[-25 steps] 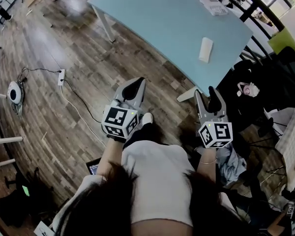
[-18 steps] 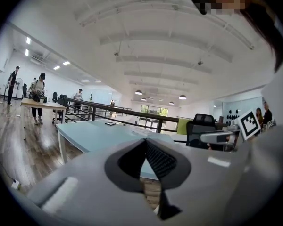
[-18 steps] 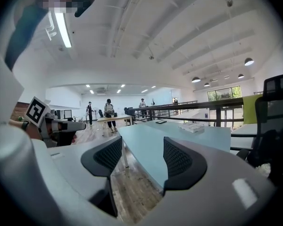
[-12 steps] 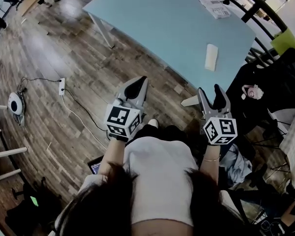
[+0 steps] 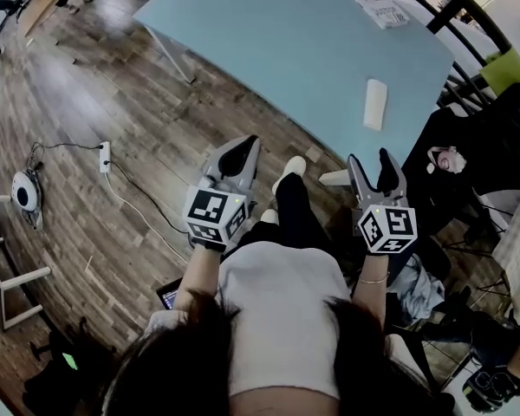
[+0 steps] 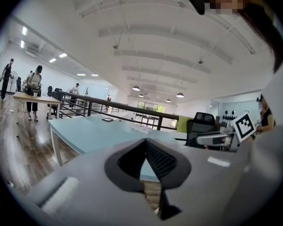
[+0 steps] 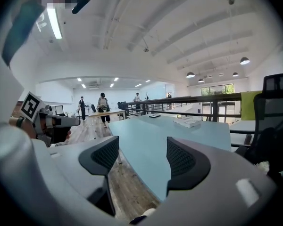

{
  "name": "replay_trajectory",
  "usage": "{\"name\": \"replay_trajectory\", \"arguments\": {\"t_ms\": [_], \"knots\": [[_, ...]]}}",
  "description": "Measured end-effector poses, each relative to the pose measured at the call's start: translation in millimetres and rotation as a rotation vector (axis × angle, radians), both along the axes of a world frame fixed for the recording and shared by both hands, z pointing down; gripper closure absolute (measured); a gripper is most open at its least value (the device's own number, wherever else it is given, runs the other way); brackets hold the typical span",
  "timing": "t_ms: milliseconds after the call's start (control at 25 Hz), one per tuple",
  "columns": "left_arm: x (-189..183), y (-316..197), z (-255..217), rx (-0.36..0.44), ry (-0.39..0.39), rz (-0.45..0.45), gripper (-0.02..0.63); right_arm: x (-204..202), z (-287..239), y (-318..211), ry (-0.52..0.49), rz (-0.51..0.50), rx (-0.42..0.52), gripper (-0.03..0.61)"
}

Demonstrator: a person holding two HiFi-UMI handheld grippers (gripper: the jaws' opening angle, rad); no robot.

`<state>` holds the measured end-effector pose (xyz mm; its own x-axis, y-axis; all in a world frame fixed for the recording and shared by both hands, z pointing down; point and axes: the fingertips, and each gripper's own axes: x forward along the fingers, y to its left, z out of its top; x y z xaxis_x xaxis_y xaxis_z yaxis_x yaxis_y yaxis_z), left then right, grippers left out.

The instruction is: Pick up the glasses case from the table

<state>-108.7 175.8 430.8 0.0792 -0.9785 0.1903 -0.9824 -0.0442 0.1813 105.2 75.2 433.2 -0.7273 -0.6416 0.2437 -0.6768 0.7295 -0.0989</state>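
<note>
The glasses case (image 5: pixel 375 104) is a slim white case lying on the light-blue table (image 5: pixel 286 42), near its right edge in the head view. Both grippers are held in front of the person, short of the table's near edge. My left gripper (image 5: pixel 240 150) (image 6: pixel 145 145) is shut, its pads meeting with nothing between them. Below the case and apart from it, my right gripper (image 5: pixel 371 165) (image 7: pixel 141 153) has its jaws opening, and only table and floor show through the gap. Neither gripper view shows the case.
A stack of papers (image 5: pixel 377 3) (image 7: pixel 186 122) lies at the table's far end. Black chairs (image 5: pixel 468 146) and a railing crowd the table's right side. On the wood floor at left lie a power strip (image 5: pixel 104 156) with cable and a round device (image 5: pixel 24 189).
The person has stepped toward the table, one foot now forward, so table and case sit closer to both grippers. The right gripper's jaws stand wider than before.
</note>
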Motion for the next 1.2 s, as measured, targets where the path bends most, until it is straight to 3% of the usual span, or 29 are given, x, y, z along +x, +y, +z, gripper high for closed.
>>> {"name": "replay_trajectory", "arguments": {"t_ms": [240, 560, 1200], "knots": [[-22, -55, 4, -0.001, -0.009, -0.001, 0.555, -19, 11, -55, -0.014, -0.005, -0.021, 0.275], [-35, -155, -12, 0.013, -0.022, 0.070, 0.555, -35, 8, -135, -0.005, 0.031, -0.040, 0.262], [-7, -307, -10, -0.016, -0.011, 0.250, 0.555, -11, 14, -243, -0.001, 0.174, -0.092, 0.224]]}}
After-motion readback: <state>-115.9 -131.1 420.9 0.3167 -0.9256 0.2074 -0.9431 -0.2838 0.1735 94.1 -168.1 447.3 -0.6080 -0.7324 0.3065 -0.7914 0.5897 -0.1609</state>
